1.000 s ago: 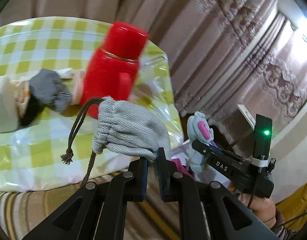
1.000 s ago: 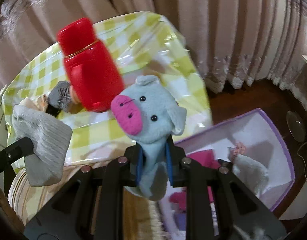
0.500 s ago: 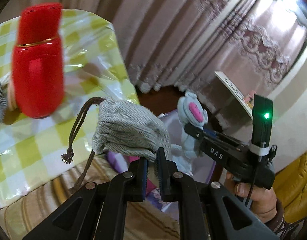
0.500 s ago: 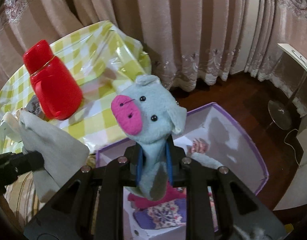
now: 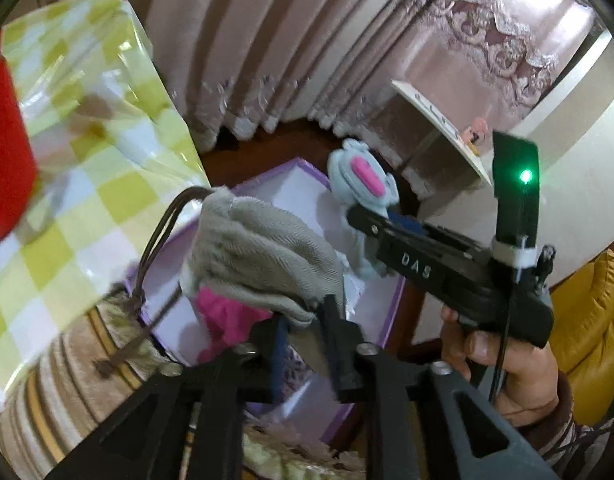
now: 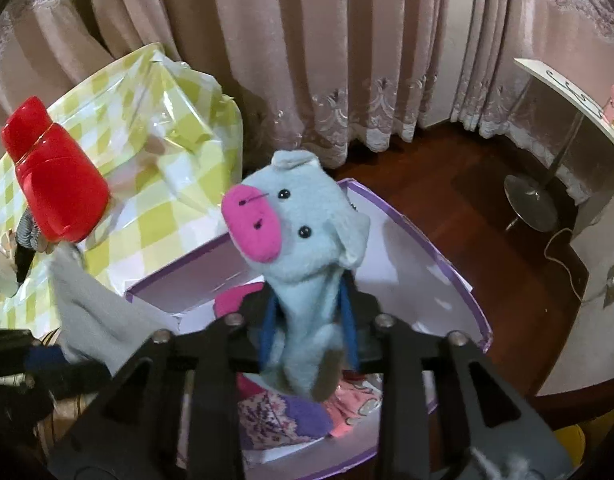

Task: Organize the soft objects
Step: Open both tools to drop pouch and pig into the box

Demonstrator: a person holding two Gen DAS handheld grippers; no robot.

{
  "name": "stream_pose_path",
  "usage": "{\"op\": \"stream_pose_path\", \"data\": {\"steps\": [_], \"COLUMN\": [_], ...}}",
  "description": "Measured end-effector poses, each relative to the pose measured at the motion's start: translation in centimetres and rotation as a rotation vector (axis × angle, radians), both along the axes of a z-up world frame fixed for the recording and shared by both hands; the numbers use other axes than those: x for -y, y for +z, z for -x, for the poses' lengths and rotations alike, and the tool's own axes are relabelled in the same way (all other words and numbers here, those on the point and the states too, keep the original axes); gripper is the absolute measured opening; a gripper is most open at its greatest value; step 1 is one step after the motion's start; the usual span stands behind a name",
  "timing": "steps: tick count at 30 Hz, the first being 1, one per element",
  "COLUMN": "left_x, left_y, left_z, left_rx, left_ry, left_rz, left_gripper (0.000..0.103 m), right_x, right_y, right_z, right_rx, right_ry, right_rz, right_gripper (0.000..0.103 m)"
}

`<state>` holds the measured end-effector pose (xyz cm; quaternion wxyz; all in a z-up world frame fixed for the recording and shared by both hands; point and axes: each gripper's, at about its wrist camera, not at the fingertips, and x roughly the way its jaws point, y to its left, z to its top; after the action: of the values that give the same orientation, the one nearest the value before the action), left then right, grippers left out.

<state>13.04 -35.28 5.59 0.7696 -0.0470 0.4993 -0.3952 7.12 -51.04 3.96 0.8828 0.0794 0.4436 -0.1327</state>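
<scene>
A: What do the left tongs [image 5: 303,340] hold?
B: They pinch a grey pouch [image 5: 263,256] by its edge, above the purple box [image 5: 387,320] on the floor.
A: And the right tongs [image 6: 307,336]?
B: They are pressed on the body of a blue pig [image 6: 303,232], also over the box [image 6: 459,280]. A red bottle [image 6: 55,196] stands on the tabletop [image 6: 155,216], well apart.

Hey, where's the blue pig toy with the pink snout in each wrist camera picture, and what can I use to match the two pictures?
Left wrist: the blue pig toy is right of centre, upper middle, held in the right gripper.
Right wrist: the pig fills the centre, clamped between the fingers.
Shared landmark: the purple-rimmed box, below the pig in both.
</scene>
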Motion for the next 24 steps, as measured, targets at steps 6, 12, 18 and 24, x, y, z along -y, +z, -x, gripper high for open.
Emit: {"op": "stream_pose_path", "data": {"steps": [6,12,18,24], "left_x": [1.1,0.9,-1.4,-5.8], "left_y": [-1.3,-1.3,-0.5,1.0], "left_z": [0.2,0.3,0.7,2.4], "left_rx": [-0.048,-0.059,-0.021,0.159], "left_ry": [-0.026,-0.029,0.018,0.068], "left_rz": [-0.024,-0.021,-0.007,-0.053], "left_gripper": [0.054,0.056,0.062,0.064], "right_x": [0.3,-0.3,-2.4,-6.9], "right_y": [0.1,0.5,2.1,3.6], "right_z": [0.4,0.5,0.6,0.4], "right_rx": [0.009,0.019,0.056,0.085], "right_ry": [0.000,0.016,0.089,0.252], "right_rz": [0.003,0.012,0.057,0.088], "right_gripper": [0.066,0.068,0.068,0.068]}}
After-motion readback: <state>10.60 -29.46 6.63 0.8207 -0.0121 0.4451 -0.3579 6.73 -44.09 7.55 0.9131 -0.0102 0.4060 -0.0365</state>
